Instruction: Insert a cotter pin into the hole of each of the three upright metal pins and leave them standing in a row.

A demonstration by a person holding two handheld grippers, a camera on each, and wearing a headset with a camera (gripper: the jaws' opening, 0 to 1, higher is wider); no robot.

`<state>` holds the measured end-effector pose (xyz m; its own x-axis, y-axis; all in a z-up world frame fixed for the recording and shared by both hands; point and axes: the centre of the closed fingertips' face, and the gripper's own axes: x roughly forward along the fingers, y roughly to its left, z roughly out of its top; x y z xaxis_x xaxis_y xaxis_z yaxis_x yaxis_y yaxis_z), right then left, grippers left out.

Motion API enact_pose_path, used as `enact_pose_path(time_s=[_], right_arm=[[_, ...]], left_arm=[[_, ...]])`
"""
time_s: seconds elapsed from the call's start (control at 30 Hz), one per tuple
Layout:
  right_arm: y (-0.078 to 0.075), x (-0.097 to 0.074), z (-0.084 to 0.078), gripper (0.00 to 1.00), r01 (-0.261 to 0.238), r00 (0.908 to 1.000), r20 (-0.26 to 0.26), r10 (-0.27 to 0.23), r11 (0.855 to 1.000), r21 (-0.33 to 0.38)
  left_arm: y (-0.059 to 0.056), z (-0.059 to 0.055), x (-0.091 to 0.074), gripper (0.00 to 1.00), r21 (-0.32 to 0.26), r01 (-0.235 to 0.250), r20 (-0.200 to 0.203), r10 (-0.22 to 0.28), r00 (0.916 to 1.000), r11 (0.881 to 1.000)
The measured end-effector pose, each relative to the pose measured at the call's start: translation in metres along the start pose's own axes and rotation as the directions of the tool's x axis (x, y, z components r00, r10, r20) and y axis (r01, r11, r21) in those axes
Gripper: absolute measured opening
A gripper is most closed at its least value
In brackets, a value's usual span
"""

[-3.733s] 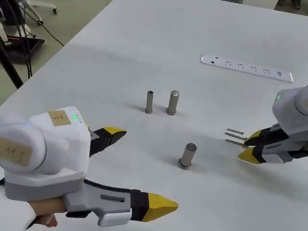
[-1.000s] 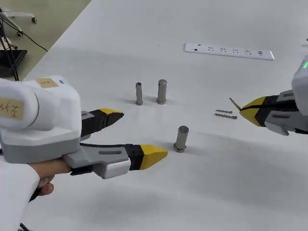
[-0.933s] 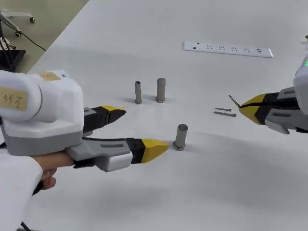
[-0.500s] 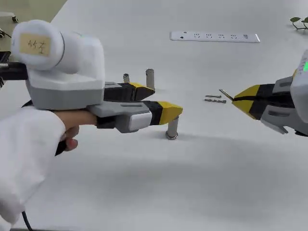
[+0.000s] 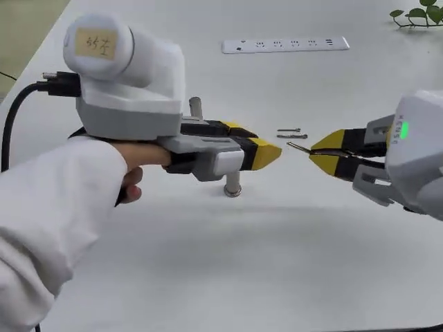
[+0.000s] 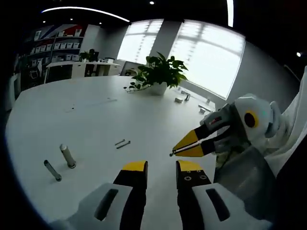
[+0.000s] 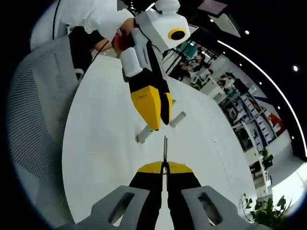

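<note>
R gripper: jaws pinched shut on one cotter pin, which sticks out straight ahead of the tips twd the L gripper. L jaws stand a little apart, nothing seen between them. In the head view they hang over the nearest metal pin; its top is hidden behind them, so can't tell if they touch it. That pin stands upright on the surface, base showing. Further off, close together, stand a stout metal pin & a slim metal pin; no cotter pin seen in either, though they're too small to be sure. Two spare cotter pins lie side by side on the surface, just beyond the held one's tip.

Step in hand, prob.: first insertion, into the nearest pin. None of the three looks done yet.

To do it well:
- L jaws should close on the pin's body clear of the cross-hole, w/ the hole facing the R gripper. The hole isn't visible here, so find it first.
- Bring the cotter pin in level & in line w/ the hole, slowly. It's thin & will likely bend or slip in the jaws if pushed off-axis.
- Keep the base flat on the surface so the pin doesn't tip.
- Push till the head seats, then release R first, L after.
</note>
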<state>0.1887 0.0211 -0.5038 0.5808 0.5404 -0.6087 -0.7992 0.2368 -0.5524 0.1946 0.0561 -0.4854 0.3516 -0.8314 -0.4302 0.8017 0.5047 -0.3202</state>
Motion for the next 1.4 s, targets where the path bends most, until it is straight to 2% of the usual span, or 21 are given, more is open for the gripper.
enact_pose_path(time_s=[0.33,0.53,0.67,1.13,1.3,1.4], right_arm=[[0.014,0.002,0.009,0.0,-0.009,1.0,0.0,0.009,0.998,-0.058],[0.013,0.001,0.016,0.0,0.0,0.9999,0.016,0.001,0.998,-0.062],[0.011,0.0,0.017,0.0,0.008,0.9999,0.013,-0.007,0.996,-0.086],[0.014,0.0,0.024,0.0,0.005,0.9997,0.026,-0.003,0.995,-0.098],[0.014,0.0,0.024,0.0,0.005,0.9996,0.028,-0.002,0.995,-0.103],[0.014,0.001,0.025,0.0,0.003,0.9995,0.032,0.0,0.994,-0.106]], left_arm=[[-0.014,-0.004,0.012,0.12,0.002,0.048,-0.025,-0.048,0.9985,0.999],[-0.016,-0.008,0.013,0.07,0.013,0.054,-0.046,-0.053,0.9975,0.998],[-0.016,-0.008,0.013,0.03,0.015,0.052,-0.041,-0.051,0.9978,0.999],[-0.02,-0.01,0.01,0.0,0.018,0.076,-0.046,-0.075,0.9961,0.997],[-0.02,-0.013,0.009,0.0,-0.02,0.075,-0.058,-0.077,0.9954,0.997],[-0.02,-0.013,0.008,0.0,-0.004,0.07,-0.055,-0.07,0.996,0.998]])
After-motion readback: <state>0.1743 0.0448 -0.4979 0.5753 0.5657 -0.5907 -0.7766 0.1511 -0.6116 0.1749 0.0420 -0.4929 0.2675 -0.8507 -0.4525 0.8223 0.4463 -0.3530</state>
